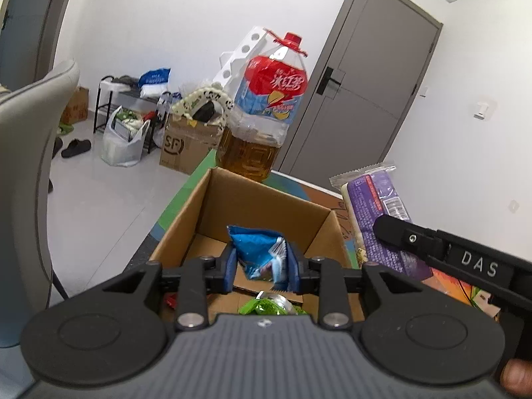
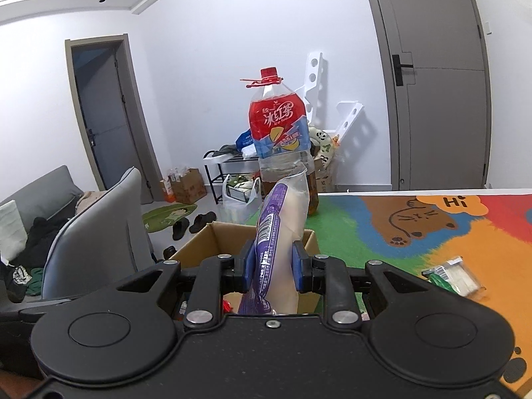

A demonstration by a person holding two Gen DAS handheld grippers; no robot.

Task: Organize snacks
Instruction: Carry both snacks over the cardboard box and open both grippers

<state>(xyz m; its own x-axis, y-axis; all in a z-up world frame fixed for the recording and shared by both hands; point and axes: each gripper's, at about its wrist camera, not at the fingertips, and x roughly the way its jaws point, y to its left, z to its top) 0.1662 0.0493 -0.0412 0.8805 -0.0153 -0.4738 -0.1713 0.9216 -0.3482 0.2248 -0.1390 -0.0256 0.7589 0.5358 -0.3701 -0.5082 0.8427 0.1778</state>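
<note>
My left gripper (image 1: 262,266) is shut on a blue snack packet (image 1: 257,249) and holds it over the open cardboard box (image 1: 212,206). A green packet (image 1: 262,306) and a red one (image 1: 171,300) lie in the box. My right gripper (image 2: 272,266) is shut on a long purple-and-white snack packet (image 2: 282,229), held upright above the box's near right corner (image 2: 312,242). That purple packet (image 1: 372,206) and the right gripper's finger (image 1: 405,236) also show at the right of the left wrist view.
A large iced-tea bottle (image 1: 266,109) stands on the table just behind the box. A clear packet with green print (image 2: 454,276) lies on the colourful cartoon table mat (image 2: 415,219) to the right. A grey chair (image 2: 99,226) stands left of the table.
</note>
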